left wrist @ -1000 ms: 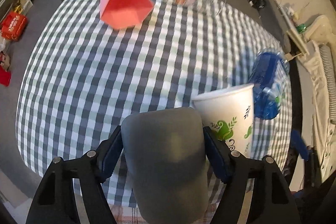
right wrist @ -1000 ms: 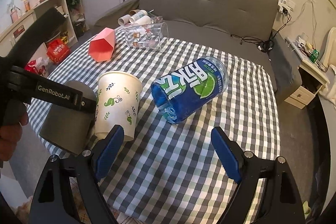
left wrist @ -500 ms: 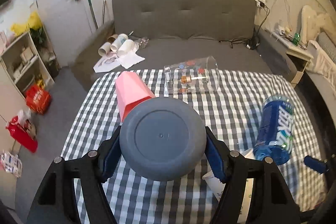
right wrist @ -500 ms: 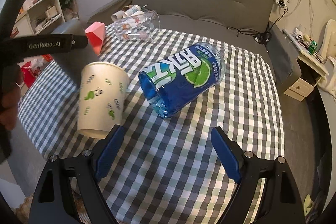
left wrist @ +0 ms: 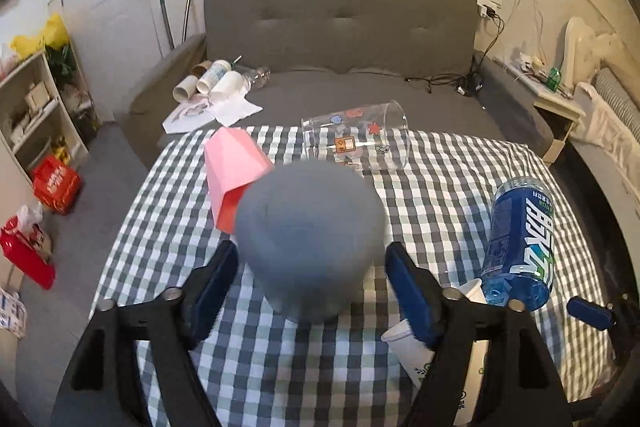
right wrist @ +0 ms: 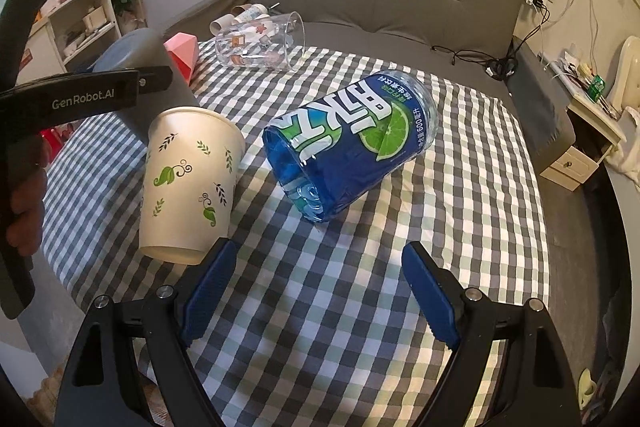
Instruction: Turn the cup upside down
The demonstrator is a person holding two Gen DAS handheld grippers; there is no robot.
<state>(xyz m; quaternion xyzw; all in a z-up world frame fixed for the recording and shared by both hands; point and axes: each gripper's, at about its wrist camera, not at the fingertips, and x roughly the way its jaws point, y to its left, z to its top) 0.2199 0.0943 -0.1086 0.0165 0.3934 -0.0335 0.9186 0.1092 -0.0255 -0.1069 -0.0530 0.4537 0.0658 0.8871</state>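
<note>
A grey cup (left wrist: pixel 310 241) sits between the fingers of my left gripper (left wrist: pixel 312 275), base toward the camera and blurred. A small gap shows on each side between pads and cup, so the gripper looks open around it. In the right wrist view the grey cup (right wrist: pixel 160 75) shows behind the left gripper's arm. My right gripper (right wrist: pixel 316 291) is open and empty above the checked tablecloth (right wrist: pixel 340 307).
A white paper cup with green leaves (right wrist: pixel 188 183) stands at the table's left front. A blue bottle (right wrist: pixel 352 143) lies on its side. A pink cup (left wrist: pixel 236 175) and a clear cup (left wrist: pixel 360 143) lie farther back. A grey sofa (left wrist: pixel 340 27) stands behind.
The left gripper turned from looking down to level, turning the grey cup so its base faces the camera. Its fingers have since spread slightly off the cup. The right gripper barely moved.
</note>
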